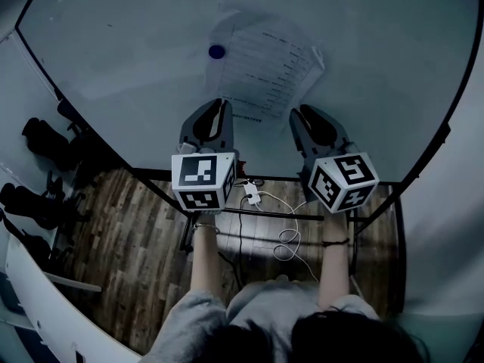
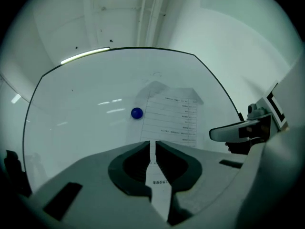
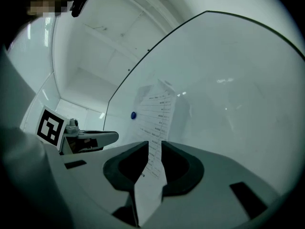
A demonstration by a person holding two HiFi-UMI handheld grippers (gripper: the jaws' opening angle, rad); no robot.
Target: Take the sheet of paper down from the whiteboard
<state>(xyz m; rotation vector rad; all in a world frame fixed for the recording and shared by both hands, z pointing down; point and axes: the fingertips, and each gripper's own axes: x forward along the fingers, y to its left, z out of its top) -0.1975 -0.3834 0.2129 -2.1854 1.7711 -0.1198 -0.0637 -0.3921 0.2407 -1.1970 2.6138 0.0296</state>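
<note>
White printed sheet of paper (image 1: 266, 66), upper centre of head view, flat against glossy white whiteboard (image 1: 113, 44) right of a round blue magnet (image 1: 217, 51); lower edge pinched in left gripper's (image 2: 153, 144) near-closed jaws, passing loose between right gripper's (image 3: 155, 146) parted jaws.

The left forearm (image 1: 205, 257) and right forearm (image 1: 335, 269) reach up from 6 o'clock, side by side. The left gripper (image 1: 221, 106) points to 12 o'clock, its jaws all but together on the sheet of paper (image 1: 268, 70). The right gripper (image 1: 301, 113), at its 3 o'clock, points toward 11, with its jaws parted around the sheet and not pressing it.
</note>
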